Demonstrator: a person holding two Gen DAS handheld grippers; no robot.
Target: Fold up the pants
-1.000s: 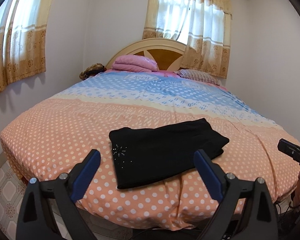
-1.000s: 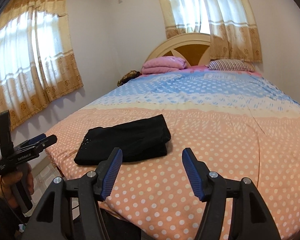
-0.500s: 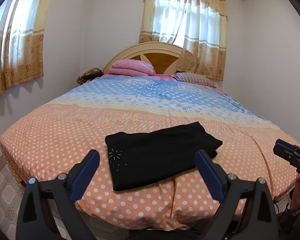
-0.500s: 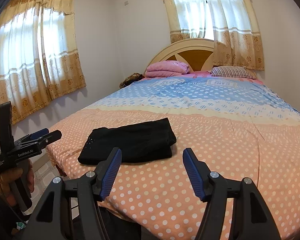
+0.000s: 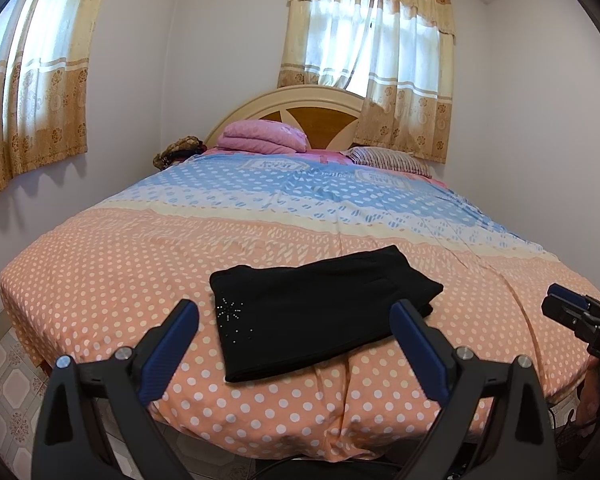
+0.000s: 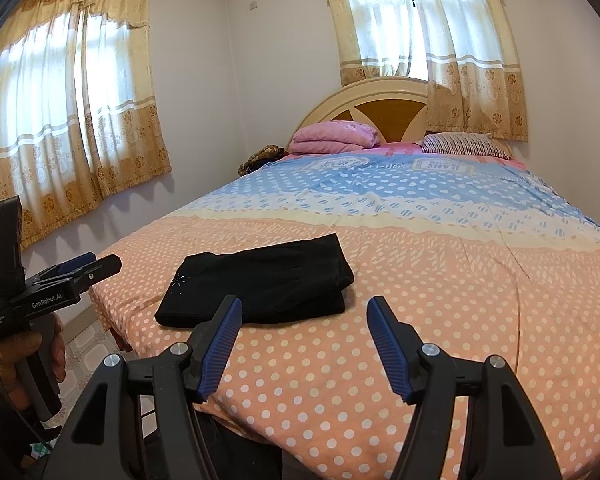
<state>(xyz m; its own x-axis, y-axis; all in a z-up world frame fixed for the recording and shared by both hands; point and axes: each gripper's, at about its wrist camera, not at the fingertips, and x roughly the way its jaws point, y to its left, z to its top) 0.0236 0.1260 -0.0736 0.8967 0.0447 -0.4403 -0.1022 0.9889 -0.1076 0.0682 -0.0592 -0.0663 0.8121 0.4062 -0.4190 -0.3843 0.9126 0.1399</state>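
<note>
Both wrist views sit off the foot of the polka-dot-covered bed [image 5: 100, 272] [image 6: 440, 280], facing its headboard; left view nearer centre.

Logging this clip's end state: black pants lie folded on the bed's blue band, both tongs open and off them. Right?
Wrong band: the left wrist view shows the pants on the bed's orange dotted part. Left tongs and right tongs are open, off them.
</note>
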